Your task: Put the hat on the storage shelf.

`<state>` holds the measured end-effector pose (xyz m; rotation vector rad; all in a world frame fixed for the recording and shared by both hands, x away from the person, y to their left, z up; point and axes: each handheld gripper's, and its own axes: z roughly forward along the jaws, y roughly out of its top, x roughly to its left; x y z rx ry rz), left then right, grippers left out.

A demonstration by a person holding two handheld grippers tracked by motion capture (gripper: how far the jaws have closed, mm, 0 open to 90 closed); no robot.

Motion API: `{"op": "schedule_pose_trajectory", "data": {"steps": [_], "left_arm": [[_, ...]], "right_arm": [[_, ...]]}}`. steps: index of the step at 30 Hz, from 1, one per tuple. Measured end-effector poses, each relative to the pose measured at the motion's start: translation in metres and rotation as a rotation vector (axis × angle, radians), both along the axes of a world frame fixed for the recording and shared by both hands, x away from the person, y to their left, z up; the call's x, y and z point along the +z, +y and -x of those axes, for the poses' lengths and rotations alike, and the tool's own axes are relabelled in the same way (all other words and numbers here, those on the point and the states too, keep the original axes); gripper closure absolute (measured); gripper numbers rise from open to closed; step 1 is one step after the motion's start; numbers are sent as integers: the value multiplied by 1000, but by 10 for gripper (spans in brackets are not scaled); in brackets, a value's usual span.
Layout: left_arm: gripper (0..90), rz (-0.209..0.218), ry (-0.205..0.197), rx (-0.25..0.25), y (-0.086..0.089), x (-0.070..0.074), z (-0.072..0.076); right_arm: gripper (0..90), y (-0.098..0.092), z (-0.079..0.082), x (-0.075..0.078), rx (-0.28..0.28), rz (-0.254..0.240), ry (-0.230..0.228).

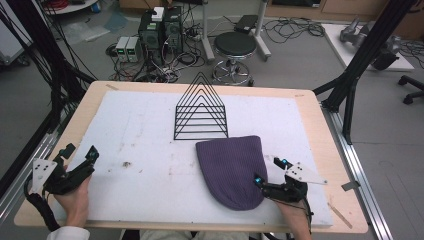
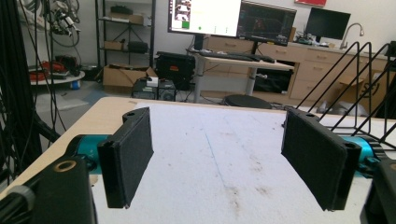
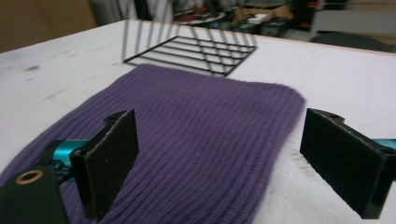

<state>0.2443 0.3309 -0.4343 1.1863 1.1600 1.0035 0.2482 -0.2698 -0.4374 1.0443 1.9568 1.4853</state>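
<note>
Right hand-held gripper (image 1: pixel 269 172) hovering at the purple beanie (image 1: pixel 231 168), left hand-held gripper (image 1: pixel 80 152) waiting well off to the side.

The beanie is lying flat on the white worktop (image 1: pixel 150 150), just in front of the black wire rack (image 1: pixel 201 109). The right hand-held gripper is sitting at the beanie's right edge with jaws apart, one over the knit and one beyond its edge; whether a pad is touching the fabric is hard to tell. The left hand-held gripper is resting far left of the beanie, jaws standing wide apart around nothing.
</note>
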Motion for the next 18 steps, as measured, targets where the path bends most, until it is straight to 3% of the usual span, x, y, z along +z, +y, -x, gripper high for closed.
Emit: {"op": "schedule_pose_trajectory", "data": {"steps": [8,10,13,18], "left_arm": [[248,11,4,-7,1,-1,-1],[248,15,5,-10,1,-1,-1],[248,21,9,-14,1,-1,-1],[244,20,15,-24,0,-1,-2]], "right_arm": [[108,0,-2,-2,90,9,15],[109,3,-3,-3,172,25,19],[109,6,-4,-4,215,39,19],[109,15,-10,-2,375,63,52]]}}
